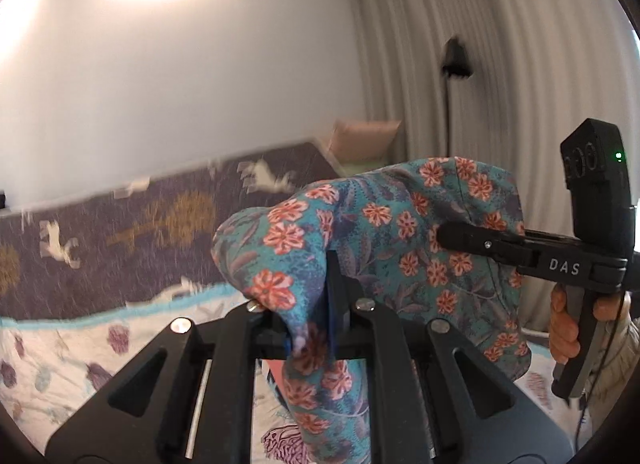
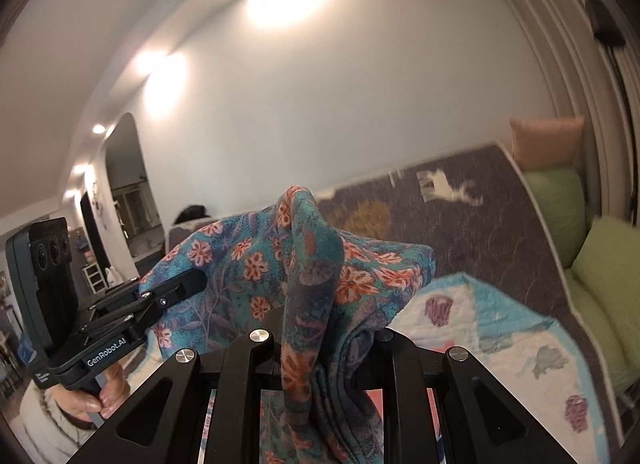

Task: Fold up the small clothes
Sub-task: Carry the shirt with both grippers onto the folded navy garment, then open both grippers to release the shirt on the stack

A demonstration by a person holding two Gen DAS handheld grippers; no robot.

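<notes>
Between the left gripper (image 2: 176, 292) and the right gripper (image 1: 452, 238), both clamped on its edges, a teal floral garment (image 1: 384, 248) hangs bunched in the air above a quilted bedspread (image 2: 500, 336). Behind it lie a dark patterned blanket (image 1: 132, 223), green cushions (image 2: 600, 260), a peach pillow (image 2: 546, 139), pleated curtains (image 1: 500, 63) and a white wall (image 1: 180, 83)

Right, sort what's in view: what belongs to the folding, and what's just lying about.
Folding: floral cloth, held up off the bed by left claw and right claw.
Lying about: bedspread, peach cushion, green pillows, floor lamp.
</notes>
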